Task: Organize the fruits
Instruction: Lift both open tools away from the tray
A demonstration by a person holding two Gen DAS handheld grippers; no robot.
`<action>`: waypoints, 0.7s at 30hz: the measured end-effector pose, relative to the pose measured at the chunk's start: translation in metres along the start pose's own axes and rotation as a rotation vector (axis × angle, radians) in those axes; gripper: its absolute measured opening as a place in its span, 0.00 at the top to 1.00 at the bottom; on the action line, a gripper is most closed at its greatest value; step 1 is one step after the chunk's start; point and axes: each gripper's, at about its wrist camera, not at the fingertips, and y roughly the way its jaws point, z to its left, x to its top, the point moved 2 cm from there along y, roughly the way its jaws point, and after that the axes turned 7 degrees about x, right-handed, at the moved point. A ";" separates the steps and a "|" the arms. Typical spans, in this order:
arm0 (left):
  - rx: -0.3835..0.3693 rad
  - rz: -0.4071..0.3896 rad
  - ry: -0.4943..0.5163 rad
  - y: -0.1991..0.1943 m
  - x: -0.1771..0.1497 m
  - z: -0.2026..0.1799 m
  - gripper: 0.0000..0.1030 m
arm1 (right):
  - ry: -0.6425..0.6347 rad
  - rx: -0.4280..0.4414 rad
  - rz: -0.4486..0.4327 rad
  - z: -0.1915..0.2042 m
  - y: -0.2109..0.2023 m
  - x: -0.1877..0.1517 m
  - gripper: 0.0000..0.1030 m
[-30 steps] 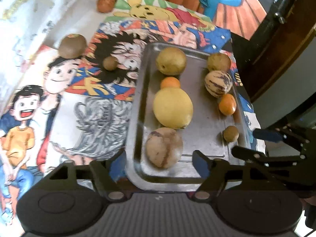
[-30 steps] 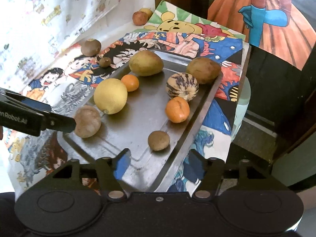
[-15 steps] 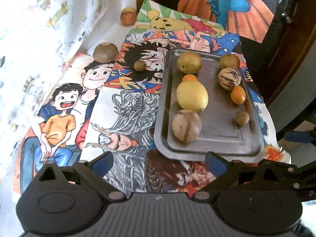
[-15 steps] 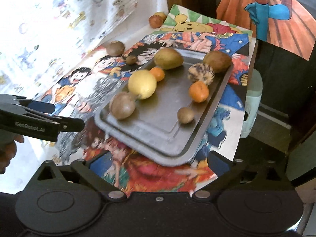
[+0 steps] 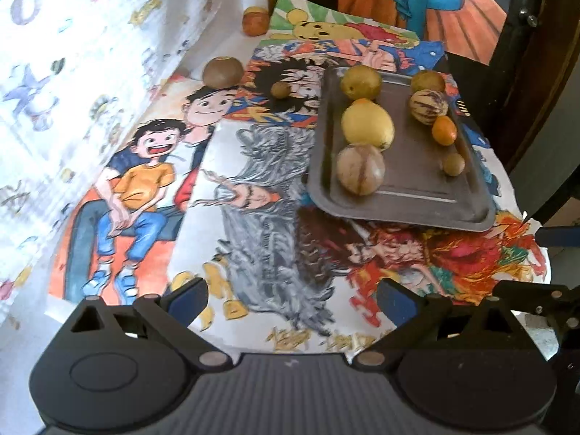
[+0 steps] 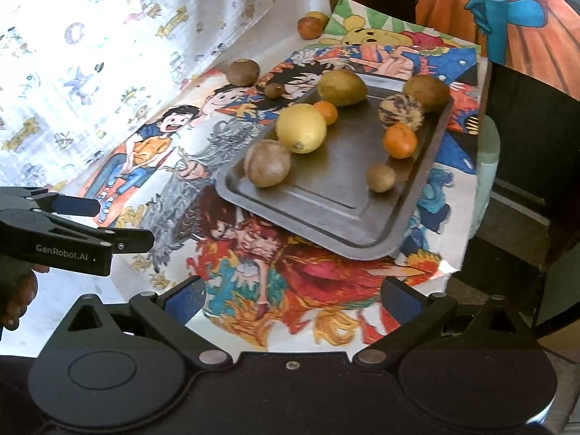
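Left gripper (image 5: pixel 291 299): fingers held apart, empty, well short of the tray.
Right gripper (image 6: pixel 293 299): fingers likewise spread, nothing held.
Tray (image 6: pixel 348 230): smooth grey metal, rimmed so round fruit is kept in; eight pieces are held in two rows.
Loose fruit: brown ball (image 5: pixel 222 71), small one (image 5: pixel 281 89), reddish one (image 5: pixel 255 21), left on the glossy posters (image 5: pixel 253 195), probably to be collected next.

That small orange fruit (image 5: pixel 362 102) is mostly tucked behind the big yellow one (image 5: pixel 367 125) in the left wrist view, only a sliver shows. The yellowish fruit (image 6: pixel 319 17) at the back is half hidden behind the reddish one (image 6: pixel 309 27). The person's hand (image 6: pixel 14 295) gets cut off by the frame edge. The right gripper (image 5: pixel 558 236) only pokes in from the side, so no clue how its jaws stand there.
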 end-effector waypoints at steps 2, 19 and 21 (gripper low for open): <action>0.011 -0.001 -0.008 -0.002 -0.002 0.007 0.02 | -0.005 0.012 -0.003 0.006 0.003 0.003 0.01; 0.092 -0.008 -0.035 0.003 0.019 0.079 0.01 | -0.009 0.043 -0.040 0.039 0.044 0.059 0.01; 0.094 -0.009 -0.033 0.009 0.026 0.087 0.01 | -0.007 0.038 -0.043 0.041 0.049 0.066 0.01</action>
